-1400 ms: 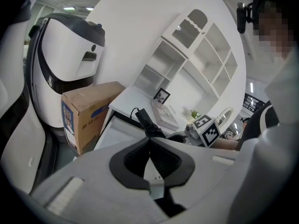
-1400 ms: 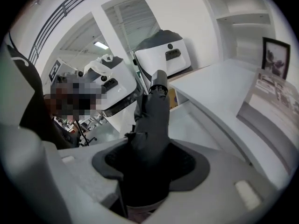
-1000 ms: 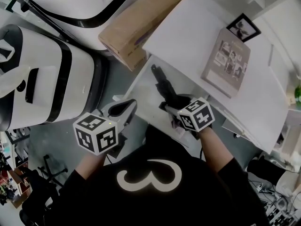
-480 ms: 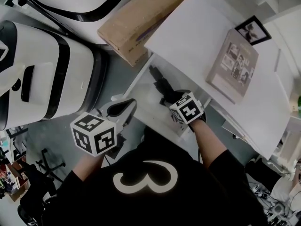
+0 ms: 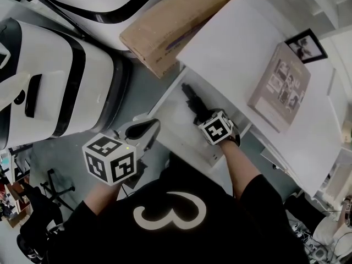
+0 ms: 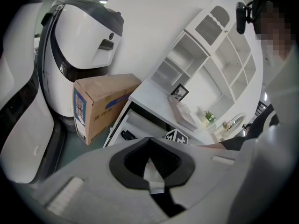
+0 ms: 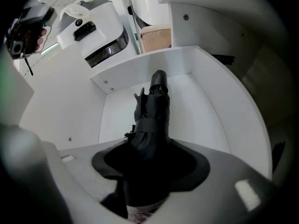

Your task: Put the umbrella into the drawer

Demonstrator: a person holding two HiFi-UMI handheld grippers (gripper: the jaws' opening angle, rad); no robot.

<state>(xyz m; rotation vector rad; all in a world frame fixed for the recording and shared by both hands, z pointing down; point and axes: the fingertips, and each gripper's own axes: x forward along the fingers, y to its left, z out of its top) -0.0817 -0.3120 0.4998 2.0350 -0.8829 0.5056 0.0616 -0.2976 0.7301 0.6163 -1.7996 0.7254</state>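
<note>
From the head view, the person's right gripper (image 5: 209, 120) points steeply down into the open white drawer (image 5: 177, 126) that is pulled out from under the white desk top (image 5: 231, 48). From its jaws the folded black umbrella (image 5: 192, 99) reaches toward the drawer's far end. The left gripper (image 5: 142, 129) hangs outside the drawer, just beside its near left corner, above the grey floor (image 5: 137, 87). A brown cardboard box (image 5: 170, 18) stands by the desk's edge, with large white-and-black moulded cases (image 5: 55, 87) to the left of it. On the desk lie a beige photo book (image 5: 280, 87) and a small black picture frame (image 5: 304, 42). In the left gripper view, the left gripper's (image 6: 149, 146) dark ribbed pads appear to meet at their tips with nothing between them, so it is closed and empty. Beyond it the cardboard box (image 6: 100, 104) sits beside the open drawer (image 6: 138, 122), where one dark end of the umbrella (image 6: 127, 135) shows. In the right gripper view, the right gripper (image 7: 149, 160) is clamped on the umbrella's (image 7: 152, 113) gathered fabric. The umbrella lies lengthwise inside the drawer (image 7: 201, 106), its round far end near the back wall. Whether it rests on the drawer floor is hard to judge from this angle.
</note>
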